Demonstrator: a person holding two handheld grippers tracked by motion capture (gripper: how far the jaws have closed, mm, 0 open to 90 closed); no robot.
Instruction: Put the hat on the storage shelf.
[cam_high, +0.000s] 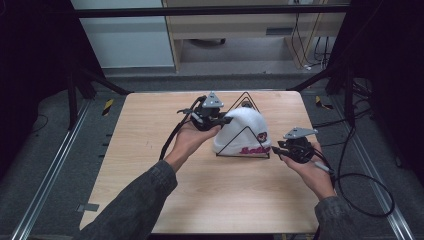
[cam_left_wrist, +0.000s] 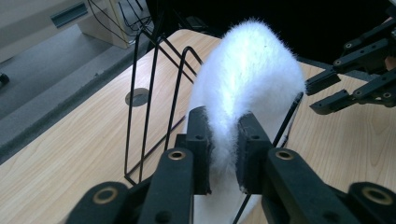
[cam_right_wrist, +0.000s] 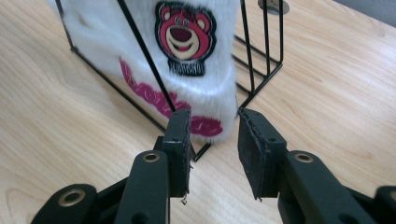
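Fingers: your left gripper (cam_left_wrist: 223, 154) pinches the white fluffy beanie (cam_high: 243, 131) to steady it inside the black wire triangular rack (cam_high: 243, 150) on the table (cam_high: 150, 165); your right gripper (cam_right_wrist: 212, 151) released, fingers apart before its cuff.

On the white fluffy plush hat (cam_right_wrist: 187, 60) we see a round patch with a pink-red bear's face (cam_right_wrist: 185, 32), upper middle of the right gripper view. Under the bear, a small dark label is too blurred for us to read. Along the hat's lower edge runs pink script lettering (cam_right_wrist: 161, 100); we cannot make out the word, and black wire crosses it.
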